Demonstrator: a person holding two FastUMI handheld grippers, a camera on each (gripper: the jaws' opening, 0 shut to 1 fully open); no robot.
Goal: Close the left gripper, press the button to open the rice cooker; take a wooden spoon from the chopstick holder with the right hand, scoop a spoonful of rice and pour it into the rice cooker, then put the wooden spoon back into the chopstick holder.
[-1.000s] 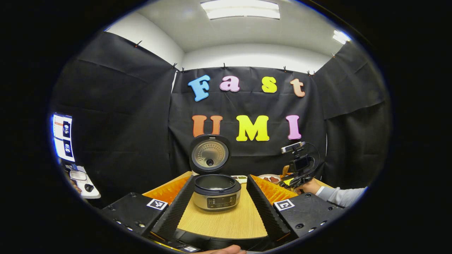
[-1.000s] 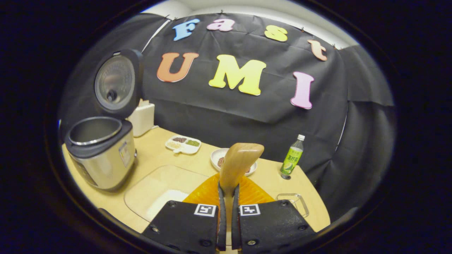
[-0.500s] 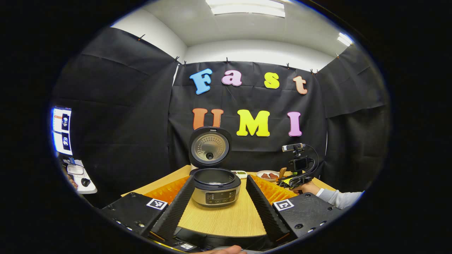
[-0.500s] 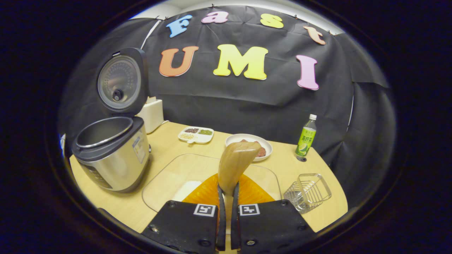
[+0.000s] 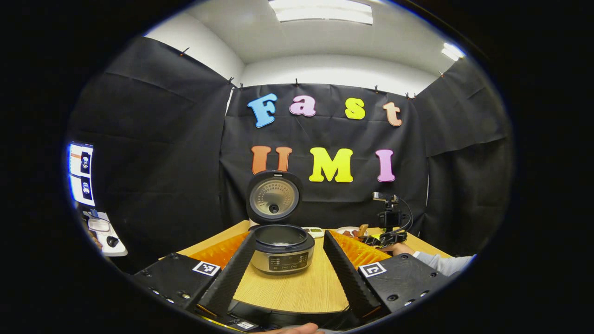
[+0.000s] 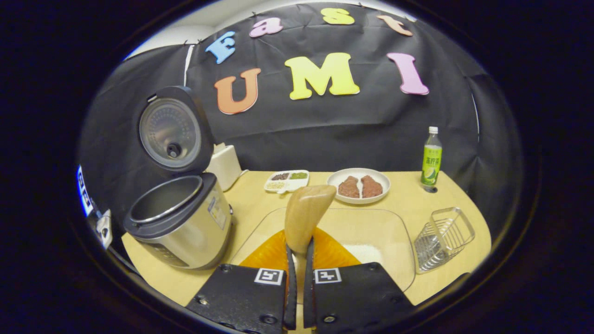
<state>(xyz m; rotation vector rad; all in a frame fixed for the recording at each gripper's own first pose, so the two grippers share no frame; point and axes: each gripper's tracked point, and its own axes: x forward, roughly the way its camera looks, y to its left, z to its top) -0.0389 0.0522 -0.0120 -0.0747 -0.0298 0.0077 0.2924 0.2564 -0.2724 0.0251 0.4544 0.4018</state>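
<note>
The rice cooker (image 5: 282, 248) stands on the table with its lid (image 5: 274, 197) raised and its pot showing bare metal inside. My left gripper (image 5: 287, 271) hangs open in front of it, holding nothing. My right gripper (image 6: 299, 247) is shut on the handle of the wooden spoon (image 6: 306, 215), whose bowl points forward above a clear glass tray (image 6: 390, 222). A small heap of white rice (image 6: 367, 253) lies in that tray. The wire chopstick holder (image 6: 443, 236) sits to the tray's right. The rice cooker (image 6: 181, 222) is to the tray's left. The right gripper (image 5: 389, 227) shows farther off.
Along the back of the table stand a plate of meat (image 6: 358, 185), a small divided dish (image 6: 287, 181), a green bottle (image 6: 431, 157) and a white box (image 6: 225, 162). A sleeve (image 5: 441, 262) reaches in from the right. The table's front edge is near the cooker.
The right gripper has swung with the spoon, bringing the glass tray, rice heap and wire holder into fuller view. The left gripper has hardly moved and stays open.
</note>
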